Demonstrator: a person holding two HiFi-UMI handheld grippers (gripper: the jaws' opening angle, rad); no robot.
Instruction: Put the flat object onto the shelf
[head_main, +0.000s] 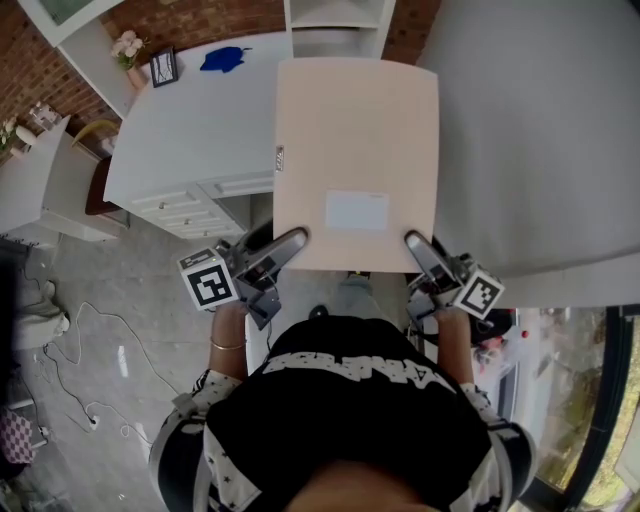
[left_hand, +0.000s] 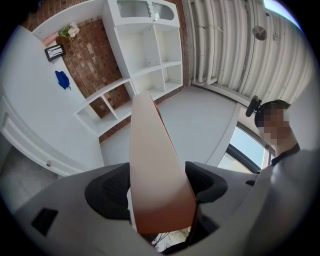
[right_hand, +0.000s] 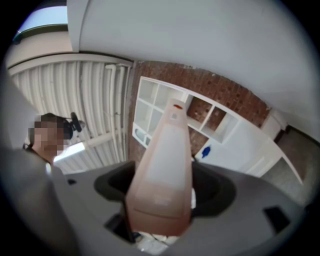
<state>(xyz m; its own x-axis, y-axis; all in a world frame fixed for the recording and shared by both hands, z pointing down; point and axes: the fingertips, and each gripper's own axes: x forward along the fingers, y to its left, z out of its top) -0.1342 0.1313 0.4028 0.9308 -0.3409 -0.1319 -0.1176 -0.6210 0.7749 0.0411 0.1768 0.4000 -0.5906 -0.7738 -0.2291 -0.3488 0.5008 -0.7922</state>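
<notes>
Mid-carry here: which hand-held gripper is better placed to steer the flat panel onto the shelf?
Left, narrowly. The left hand-held gripper and right hand-held gripper both clamp the near edge of the flat panel, but the shelf ahead lies nearer the left's side.

Flat panel held – L gripper, R gripper

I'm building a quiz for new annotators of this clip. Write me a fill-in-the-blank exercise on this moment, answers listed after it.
1. The number of grippers clamped on the near edge of the flat object, counting the left gripper and the right gripper, is ____.
2. The white shelf stands against a wall built of ____.
3. On the white counter, the crumpled thing beside the picture frame is coloured ____.

Missing words: two; brick; blue.
</notes>
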